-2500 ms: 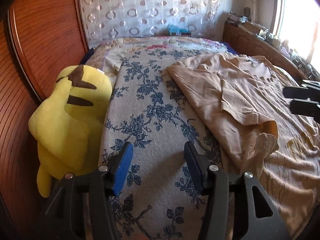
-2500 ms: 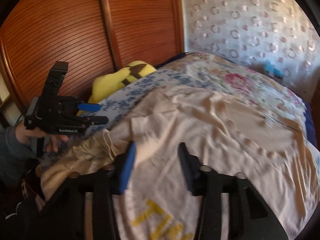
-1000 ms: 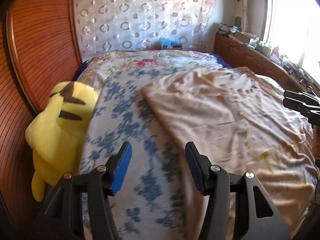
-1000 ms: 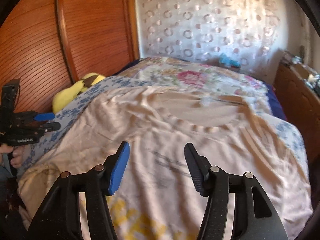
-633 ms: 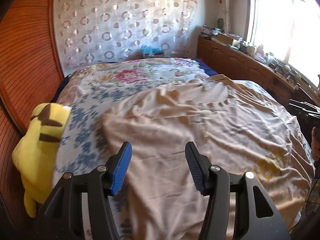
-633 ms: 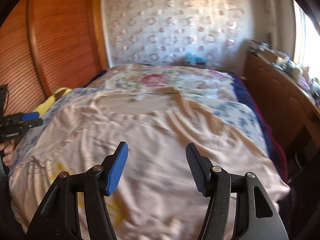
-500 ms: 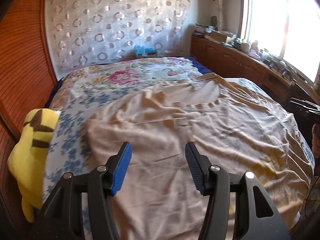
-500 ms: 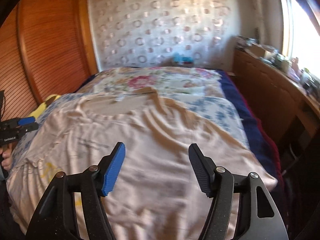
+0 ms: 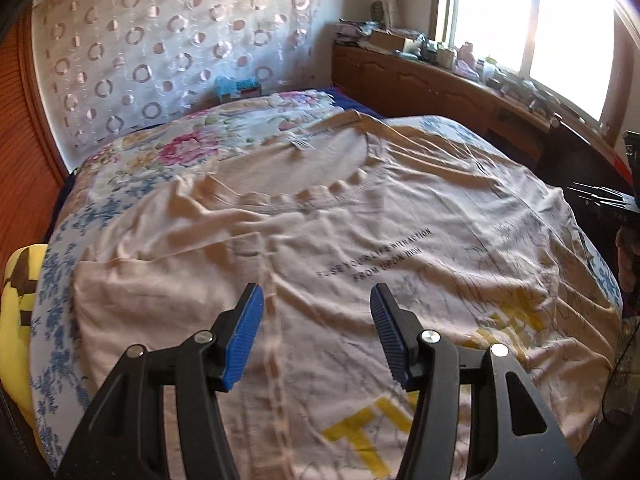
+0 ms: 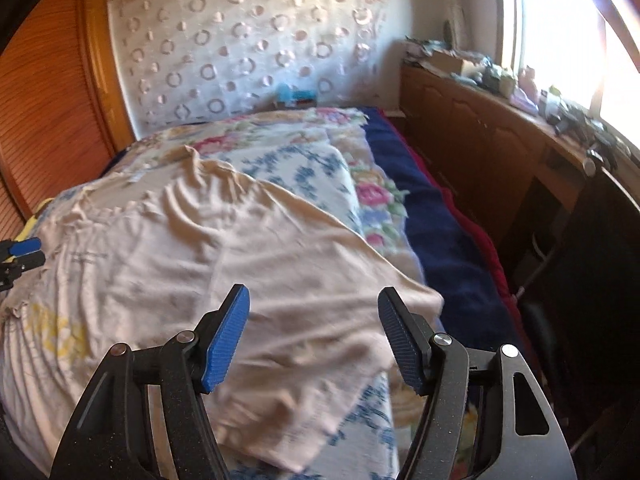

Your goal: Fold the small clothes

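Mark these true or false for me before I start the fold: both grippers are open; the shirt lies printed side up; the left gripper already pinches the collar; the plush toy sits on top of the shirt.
1. Both the left gripper and the right gripper are open. True.
2. The beige T-shirt lies spread with its print facing up. True.
3. The left gripper pinches the collar. False: it holds nothing, and the collar lies farther up the bed.
4. The yellow plush toy sits on the shirt. False: it is off the bed's left edge.
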`<state>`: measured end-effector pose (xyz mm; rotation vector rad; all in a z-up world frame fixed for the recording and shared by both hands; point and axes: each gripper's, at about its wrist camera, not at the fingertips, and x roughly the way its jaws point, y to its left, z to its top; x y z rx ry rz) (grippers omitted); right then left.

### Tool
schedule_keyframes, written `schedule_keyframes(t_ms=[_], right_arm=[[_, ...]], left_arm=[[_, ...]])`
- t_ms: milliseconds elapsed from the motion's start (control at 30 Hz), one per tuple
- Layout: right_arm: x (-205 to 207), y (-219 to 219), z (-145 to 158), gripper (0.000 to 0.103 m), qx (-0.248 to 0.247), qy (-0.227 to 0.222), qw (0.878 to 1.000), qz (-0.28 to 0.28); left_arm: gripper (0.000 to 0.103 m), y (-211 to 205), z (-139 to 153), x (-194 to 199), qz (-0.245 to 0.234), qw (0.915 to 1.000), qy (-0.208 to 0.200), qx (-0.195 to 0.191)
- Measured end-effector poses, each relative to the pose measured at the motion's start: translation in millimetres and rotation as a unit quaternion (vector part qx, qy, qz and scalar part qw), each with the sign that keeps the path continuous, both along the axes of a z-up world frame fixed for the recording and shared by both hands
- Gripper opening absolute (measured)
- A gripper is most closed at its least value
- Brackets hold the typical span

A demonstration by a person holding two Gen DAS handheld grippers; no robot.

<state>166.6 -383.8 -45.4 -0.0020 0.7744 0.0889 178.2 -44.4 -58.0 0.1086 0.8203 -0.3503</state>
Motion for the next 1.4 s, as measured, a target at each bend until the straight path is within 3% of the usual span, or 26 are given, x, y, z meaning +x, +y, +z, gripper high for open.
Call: schedule_keyframes(t_ms=[333, 733, 1000, 1100, 1133, 1400], right_arm=[[4.2, -19.8, -19.9, 0.068, 0.009, 0.043, 0.999, -0.02], [1.5, -25.8, -27.3, 0.068, 0.036, 0.064, 0.997, -0.013], [0.5, -12.8, -25.8, 0.047, -0.011, 0.062, 0.998, -0.002], [-0.8, -11.4, -23.6, 0.025, -0.036, 0.056, 0.998, -0.004], [-1.2, -11.9, -22.6, 0.009, -0.033, 0.057, 0.998, 0.002], [-4.1, -3.2, -1.3, 0.003, -0.022, 0.019, 0.999, 0.02]], left_arm=[[0.055, -16.3, -19.7, 2.0, -0.016, 0.9993, 0.03, 0.017], [0.056, -18.1, -22.8, -0.7, -0.017, 0.9994, 0.02, 0.023], [0.058, -18.2, -23.4, 0.1, -0.017, 0.9994, 0.02, 0.024], [0.058, -18.6, -23.4, -0.3, -0.016, 0.9994, 0.02, 0.024], [0.058, -18.1, -23.4, 0.3, -0.017, 0.9994, 0.021, 0.023], [0.059, -18.1, -23.5, -0.9, -0.016, 0.9994, 0.021, 0.024]])
